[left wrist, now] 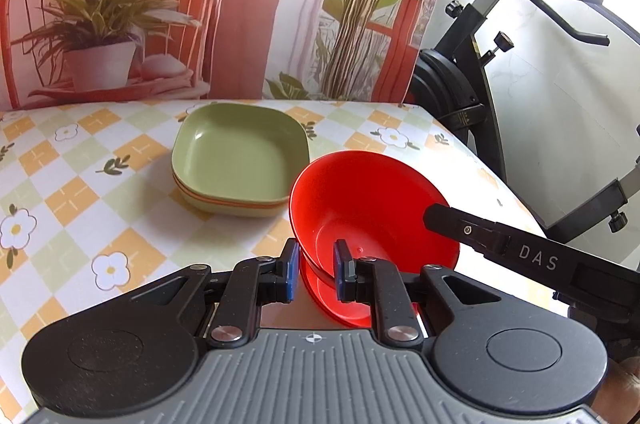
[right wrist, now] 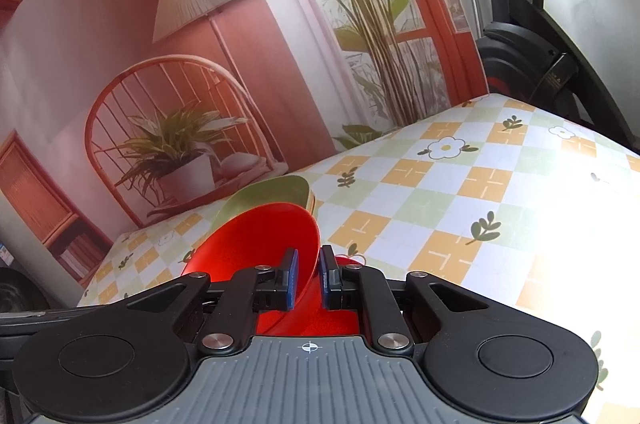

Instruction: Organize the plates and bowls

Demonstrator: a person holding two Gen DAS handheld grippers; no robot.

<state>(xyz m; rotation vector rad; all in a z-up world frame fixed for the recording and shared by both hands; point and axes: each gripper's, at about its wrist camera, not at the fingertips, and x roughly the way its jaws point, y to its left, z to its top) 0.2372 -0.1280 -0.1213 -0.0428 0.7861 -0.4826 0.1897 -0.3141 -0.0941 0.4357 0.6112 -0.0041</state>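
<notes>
Left gripper: your left gripper [left wrist: 316,270] is clamped on the near rim of the red bowl [left wrist: 372,208], one blue pad outside the wall, one inside.
Right gripper: your right gripper [right wrist: 308,278] grips the same red bowl [right wrist: 260,244] at its rim, a pad on either side of the wall; in the left wrist view its black finger [left wrist: 444,216] reaches in over the bowl's right edge.
Red bowl: tilted, mouth turned up and toward the plates, held just beside the stack of plates on its right and nearer to you.
Second red piece: a red curved surface [left wrist: 340,300] shows under the bowl, close to the left gripper; you cannot tell what it is.
Stack of plates: green square plates [left wrist: 240,160] sit stacked on the table [left wrist: 80,192], an orange edge showing between the layers.
Table: covered with a checked, flowered cloth.
Beyond the plates: a printed backdrop [left wrist: 200,4] stands at the table's far edge.
Right of the plates: an exercise bike [left wrist: 480,84] stands past the table's edge.
</notes>
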